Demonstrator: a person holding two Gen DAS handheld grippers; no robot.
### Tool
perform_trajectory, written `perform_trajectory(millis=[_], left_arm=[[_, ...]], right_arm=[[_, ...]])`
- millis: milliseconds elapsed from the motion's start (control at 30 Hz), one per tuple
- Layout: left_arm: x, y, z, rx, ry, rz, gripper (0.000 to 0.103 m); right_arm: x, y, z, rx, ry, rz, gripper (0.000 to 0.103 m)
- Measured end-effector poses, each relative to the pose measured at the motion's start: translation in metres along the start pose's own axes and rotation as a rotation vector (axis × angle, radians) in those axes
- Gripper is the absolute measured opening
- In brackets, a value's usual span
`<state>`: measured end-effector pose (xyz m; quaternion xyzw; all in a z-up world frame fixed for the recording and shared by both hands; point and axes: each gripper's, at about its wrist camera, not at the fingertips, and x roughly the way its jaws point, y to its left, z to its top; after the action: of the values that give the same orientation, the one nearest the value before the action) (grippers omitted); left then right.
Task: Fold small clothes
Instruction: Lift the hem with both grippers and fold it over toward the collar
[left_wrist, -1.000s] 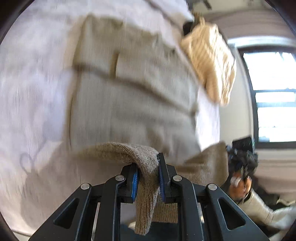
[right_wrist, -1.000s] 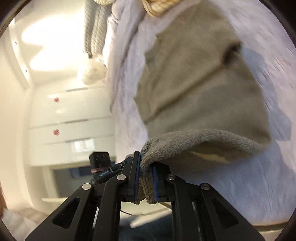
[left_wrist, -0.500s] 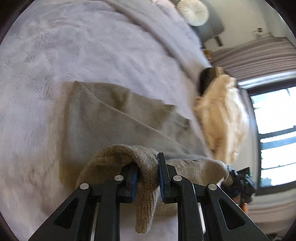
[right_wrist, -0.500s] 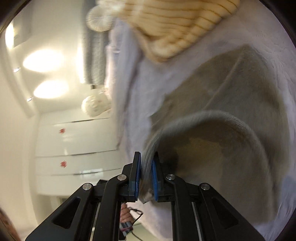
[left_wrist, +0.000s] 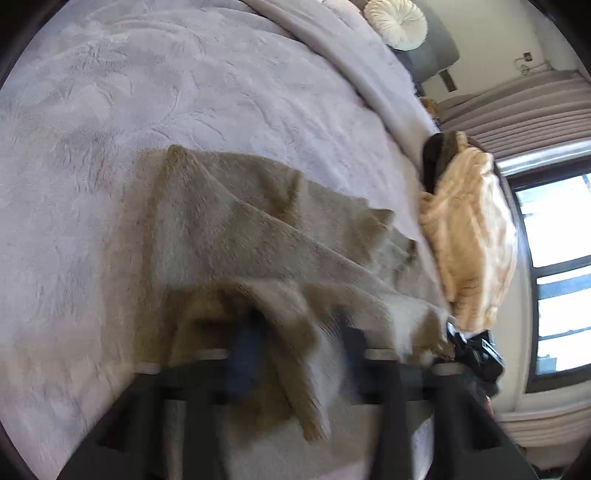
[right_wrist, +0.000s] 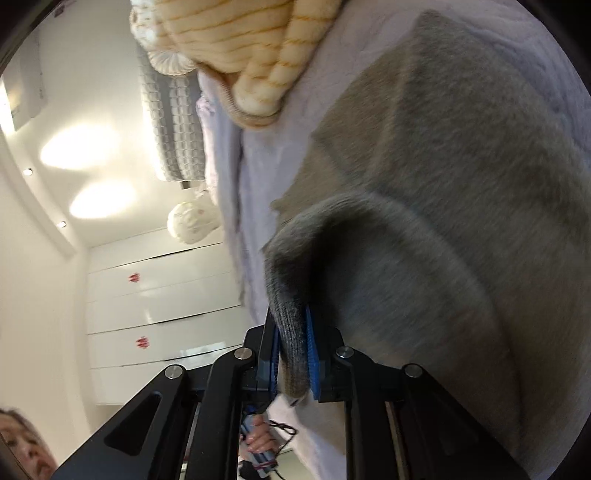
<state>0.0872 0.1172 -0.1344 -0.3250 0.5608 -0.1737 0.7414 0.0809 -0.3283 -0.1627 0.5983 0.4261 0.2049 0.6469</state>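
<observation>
A taupe knit garment (left_wrist: 258, 221) lies on the bed, its near hem folded forward over itself. In the left wrist view my left gripper (left_wrist: 299, 350) is blurred. Its jaws are opening, and the hem (left_wrist: 295, 369) hangs loose between the spread fingers, untouched by either pad. My right gripper (right_wrist: 293, 343) still pinches the other hem corner (right_wrist: 291, 332) between its blue pads, though its jaws are starting to open. It holds that fold low over the garment (right_wrist: 443, 184). The right gripper (left_wrist: 476, 354) also shows at the right edge of the left wrist view.
A pale lilac fleece bedcover (left_wrist: 184, 74) lies under everything. A cream striped sweater (left_wrist: 469, 236) is heaped just past the garment. A round white cushion (left_wrist: 395, 22) sits at the headboard and a window (left_wrist: 554, 258) is on the right. White wardrobe doors (right_wrist: 147, 314) and a person's hand (right_wrist: 258, 439) show beyond the bed edge.
Both grippers carried the hem forward over the garment and lowered it. The left jaws, shut on the hem before, have sprung apart and let it go. The right still grips.
</observation>
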Motion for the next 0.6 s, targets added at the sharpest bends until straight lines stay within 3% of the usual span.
perform_trajectory(millis=[100,233,300,400,533,600], left_arm=[[0.0,-0.006,-0.006,0.022,0.053,-0.075,0.078],[0.027,-0.02,-0.002,0.053,0.144,-0.099,0.078],[0.039,-0.028,0.005,0.051,0.127,-0.094,0.078],[0.045,-0.034,0.018,0.003,0.042,-0.092,0.078],[0.034,-0.036,0.045,-0.039,-0.09,-0.061,0.078],[0.021,-0.036,0.057,-0.038,-0.161,-0.021,0.078]], right_arm=[[0.005,0.012,0.003,-0.025,0.015,0.019,0.016],[0.009,0.023,0.011,-0.037,0.005,0.044,0.016],[0.013,0.026,0.019,-0.03,-0.019,0.041,0.017],[0.016,0.027,0.038,-0.017,-0.07,0.019,0.022],[0.006,0.035,0.05,-0.018,-0.153,-0.007,0.074],[0.001,0.044,0.056,-0.045,-0.18,-0.014,0.074]])
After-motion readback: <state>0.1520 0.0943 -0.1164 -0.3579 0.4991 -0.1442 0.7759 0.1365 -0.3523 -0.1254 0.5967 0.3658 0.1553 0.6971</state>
